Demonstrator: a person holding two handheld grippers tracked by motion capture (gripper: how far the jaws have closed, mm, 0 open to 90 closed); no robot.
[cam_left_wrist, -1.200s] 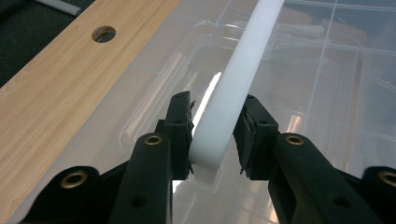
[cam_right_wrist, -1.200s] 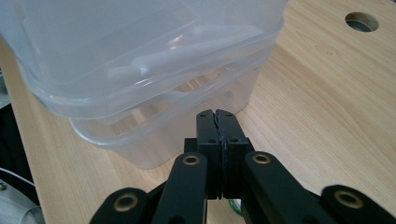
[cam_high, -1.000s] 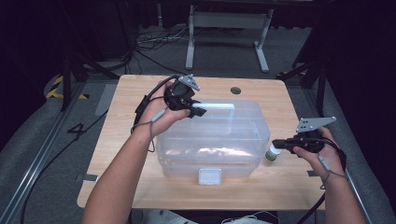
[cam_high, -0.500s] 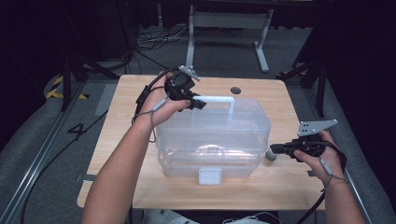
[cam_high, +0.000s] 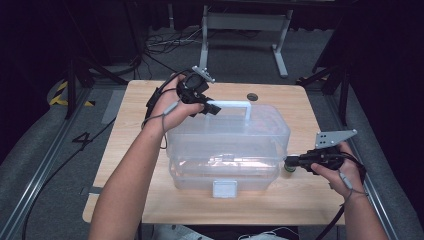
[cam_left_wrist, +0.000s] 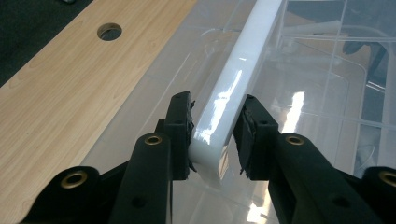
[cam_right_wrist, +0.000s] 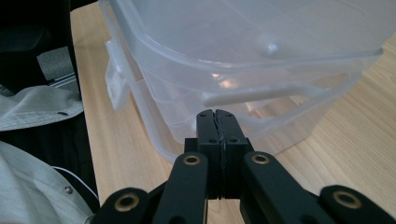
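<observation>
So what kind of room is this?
Probably a workshop or test lab, not a home: a plain wooden table stands on grey floor, with loose cables and a metal stand behind, and dark surroundings.

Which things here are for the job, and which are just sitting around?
For the job:
- clear plastic box
- its white handle, clamped by the left gripper
- right gripper, shut, beside the box

Just sitting around:
- small green-topped thing by the box
- round hole in the table
</observation>
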